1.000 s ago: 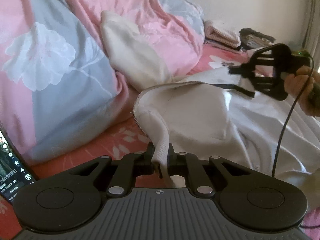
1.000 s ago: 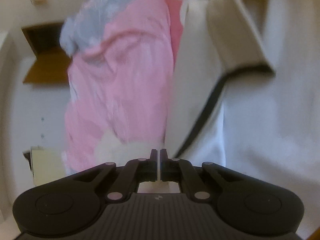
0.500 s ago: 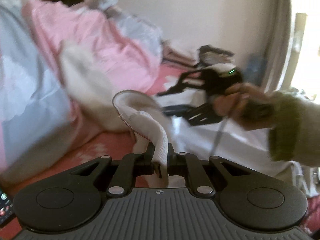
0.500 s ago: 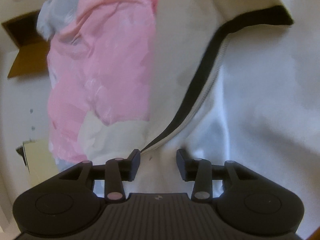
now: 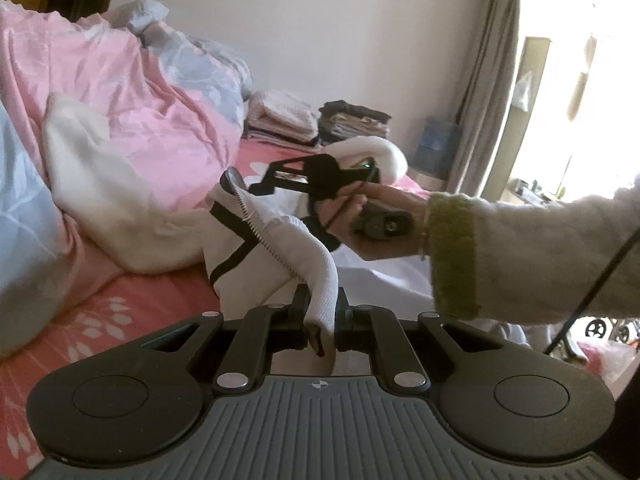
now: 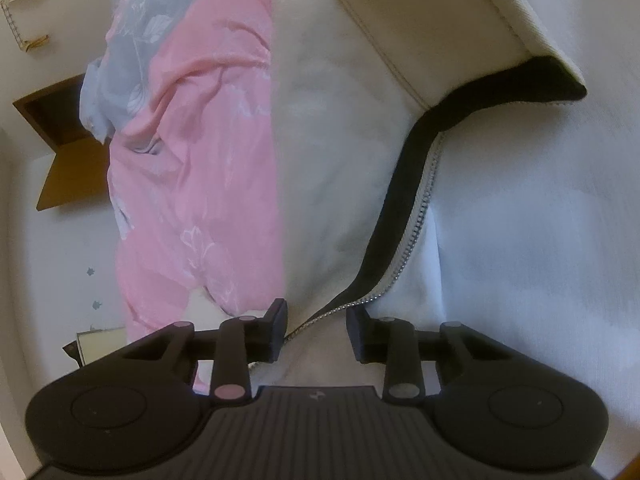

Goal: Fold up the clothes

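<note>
Two stacks done: across the bed against the far wall sit a pale folded pile (image 5: 280,114) and a dark folded pile (image 5: 354,118), so some clothes look finished already.
Bedding on the left: a pink and grey floral duvet (image 5: 132,92) is heaped along the left side, with a cream garment (image 5: 100,184) slumped against it, not folded.
Piece in hand: a white zip-up jacket (image 5: 256,248) with black trim and a metal zipper (image 6: 416,216) lies rumpled on the pink sheet (image 5: 152,304) in the middle, partly lifted off it, nowhere near flat.
Left gripper (image 5: 322,322): its fingers are pinched narrow on a ribbed edge of the jacket, which rises from the jaws in a twisted band.
Right gripper (image 6: 316,330): held by a hand (image 5: 376,220) in a cream sleeve with a green cuff (image 5: 452,256), its jaws stand part way apart and are closing; the zipper edge runs between them, but the pads do not press on it yet.
Progress, as I judge it: this jacket is at the start of its fold, with edges being gathered and no crease laid.
Left to do: take the zipper edge, spread the jacket flat, fold it, stack it, then the cream garment.
</note>
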Demonstrator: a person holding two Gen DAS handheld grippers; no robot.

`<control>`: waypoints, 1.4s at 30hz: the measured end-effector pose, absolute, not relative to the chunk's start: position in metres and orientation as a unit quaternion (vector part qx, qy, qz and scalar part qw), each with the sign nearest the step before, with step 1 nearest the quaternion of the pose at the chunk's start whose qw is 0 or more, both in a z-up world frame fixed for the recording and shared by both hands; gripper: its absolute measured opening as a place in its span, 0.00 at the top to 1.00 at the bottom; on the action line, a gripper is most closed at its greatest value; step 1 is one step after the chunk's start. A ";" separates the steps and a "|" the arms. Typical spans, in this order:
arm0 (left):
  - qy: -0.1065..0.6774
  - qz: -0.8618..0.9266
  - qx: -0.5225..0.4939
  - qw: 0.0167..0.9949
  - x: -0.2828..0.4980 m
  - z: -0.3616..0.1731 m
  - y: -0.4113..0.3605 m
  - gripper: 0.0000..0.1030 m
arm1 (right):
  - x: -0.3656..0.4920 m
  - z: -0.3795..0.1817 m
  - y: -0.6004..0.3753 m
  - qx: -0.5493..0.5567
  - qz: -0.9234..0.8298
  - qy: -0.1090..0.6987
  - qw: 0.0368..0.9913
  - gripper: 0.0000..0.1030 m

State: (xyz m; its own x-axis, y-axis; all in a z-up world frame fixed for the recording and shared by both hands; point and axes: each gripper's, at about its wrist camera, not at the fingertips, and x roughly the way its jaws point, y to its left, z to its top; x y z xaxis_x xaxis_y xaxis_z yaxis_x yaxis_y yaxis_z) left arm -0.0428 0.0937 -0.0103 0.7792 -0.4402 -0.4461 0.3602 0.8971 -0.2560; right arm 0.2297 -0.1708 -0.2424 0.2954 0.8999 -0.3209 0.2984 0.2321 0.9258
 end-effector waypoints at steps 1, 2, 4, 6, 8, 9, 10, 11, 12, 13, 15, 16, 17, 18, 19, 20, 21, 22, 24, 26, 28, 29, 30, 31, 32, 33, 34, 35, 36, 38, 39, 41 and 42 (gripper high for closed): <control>0.256 -0.214 -0.078 0.940 -0.043 -0.010 0.093 0.92 | 0.229 -0.242 -0.170 0.560 0.261 0.533 0.579 0.71; 0.257 -0.214 -0.077 0.939 -0.044 -0.010 0.092 0.92 | 0.229 -0.242 -0.170 0.558 0.262 0.533 0.580 0.74; 0.259 -0.215 -0.075 0.939 -0.046 -0.010 0.091 0.92 | 0.229 -0.238 -0.172 0.549 0.267 0.528 0.591 0.84; 0.261 -0.216 -0.073 0.938 -0.045 -0.009 0.091 0.92 | 0.229 -0.227 -0.177 0.534 0.277 0.516 0.610 0.92; 0.261 -0.220 -0.073 0.937 -0.045 -0.009 0.090 0.92 | 0.228 -0.212 -0.187 0.520 0.292 0.498 0.629 0.95; 0.261 -0.224 -0.073 0.936 -0.045 -0.009 0.089 0.92 | 0.227 -0.204 -0.192 0.512 0.300 0.490 0.639 0.95; 0.261 -0.227 -0.074 0.935 -0.044 -0.009 0.088 0.92 | 0.228 -0.194 -0.199 0.501 0.309 0.480 0.650 0.95; 0.261 -0.233 -0.075 0.934 -0.044 -0.009 0.086 0.92 | 0.229 -0.183 -0.206 0.487 0.319 0.470 0.664 0.95; 0.262 -0.238 -0.077 0.932 -0.043 -0.009 0.084 0.92 | 0.229 -0.172 -0.213 0.470 0.326 0.459 0.680 0.96; 0.265 -0.245 -0.079 0.929 -0.041 -0.010 0.081 0.92 | 0.229 -0.160 -0.220 0.453 0.334 0.448 0.695 0.96; 0.271 -0.261 -0.084 0.923 -0.037 -0.012 0.075 0.92 | 0.228 -0.142 -0.237 0.424 0.340 0.432 0.719 0.96; 0.274 -0.269 -0.084 0.919 -0.034 -0.013 0.072 0.92 | 0.227 -0.138 -0.247 0.416 0.338 0.430 0.727 0.96; 0.278 -0.276 -0.084 0.916 -0.032 -0.015 0.068 0.92 | 0.226 -0.135 -0.256 0.410 0.334 0.428 0.733 0.96; 0.282 -0.284 -0.083 0.913 -0.029 -0.017 0.064 0.92 | 0.224 -0.136 -0.265 0.408 0.330 0.427 0.737 0.96; 0.287 -0.291 -0.081 0.909 -0.027 -0.019 0.059 0.92 | 0.222 -0.137 -0.274 0.405 0.326 0.426 0.740 0.96; 0.292 -0.297 -0.078 0.906 -0.024 -0.021 0.055 0.92 | 0.219 -0.138 -0.283 0.403 0.321 0.425 0.744 0.96; 0.299 -0.302 -0.075 0.902 -0.021 -0.024 0.051 0.92 | 0.218 -0.143 -0.291 0.403 0.315 0.428 0.745 0.96; 0.306 -0.307 -0.072 0.898 -0.018 -0.028 0.046 0.92 | 0.216 -0.147 -0.298 0.402 0.308 0.432 0.746 0.96; 0.322 -0.313 -0.067 0.891 -0.012 -0.034 0.040 0.91 | 0.214 -0.158 -0.309 0.398 0.292 0.440 0.750 0.96; 0.339 -0.315 -0.062 0.885 -0.008 -0.041 0.035 0.91 | 0.214 -0.169 -0.316 0.392 0.276 0.451 0.752 0.95; 0.355 -0.314 -0.057 0.879 -0.003 -0.046 0.031 0.91 | 0.214 -0.179 -0.323 0.394 0.266 0.467 0.745 0.93; 0.363 -0.313 -0.058 0.876 -0.002 -0.048 0.030 0.90 | 0.214 -0.183 -0.327 0.398 0.260 0.475 0.741 0.90; 0.371 -0.313 -0.060 0.872 -0.001 -0.049 0.030 0.88 | 0.213 -0.187 -0.331 0.402 0.254 0.482 0.736 0.85; 0.379 -0.312 -0.062 0.869 0.001 -0.051 0.029 0.86 | 0.213 -0.191 -0.335 0.405 0.248 0.488 0.732 0.82; 0.387 -0.312 -0.063 0.866 0.002 -0.052 0.029 0.77 | 0.211 -0.191 -0.339 0.406 0.244 0.490 0.732 0.77; 0.392 -0.311 -0.067 0.863 0.003 -0.052 0.029 0.66 | 0.210 -0.190 -0.343 0.406 0.241 0.490 0.732 0.72; 0.394 -0.311 -0.070 0.862 0.003 -0.051 0.029 0.61 | 0.207 -0.188 -0.348 0.407 0.240 0.488 0.733 0.70; 0.395 -0.310 -0.072 0.862 0.003 -0.050 0.030 0.52 | 0.204 -0.186 -0.353 0.410 0.240 0.485 0.734 0.69; 0.393 -0.309 -0.073 0.863 0.001 -0.048 0.030 0.45 | 0.200 -0.183 -0.359 0.413 0.240 0.482 0.734 0.68; 0.388 -0.310 -0.076 0.865 -0.002 -0.042 0.032 0.40 | 0.189 -0.175 -0.370 0.421 0.242 0.472 0.735 0.68; 0.385 -0.310 -0.078 0.866 -0.004 -0.039 0.033 0.36 | 0.183 -0.170 -0.375 0.425 0.243 0.468 0.736 0.67; 0.386 -0.311 -0.083 0.865 -0.006 -0.034 0.037 0.34 | 0.169 -0.159 -0.384 0.426 0.250 0.458 0.739 0.67; 0.388 -0.311 -0.084 0.863 -0.008 -0.031 0.040 0.34 | 0.162 -0.153 -0.388 0.426 0.254 0.453 0.741 0.67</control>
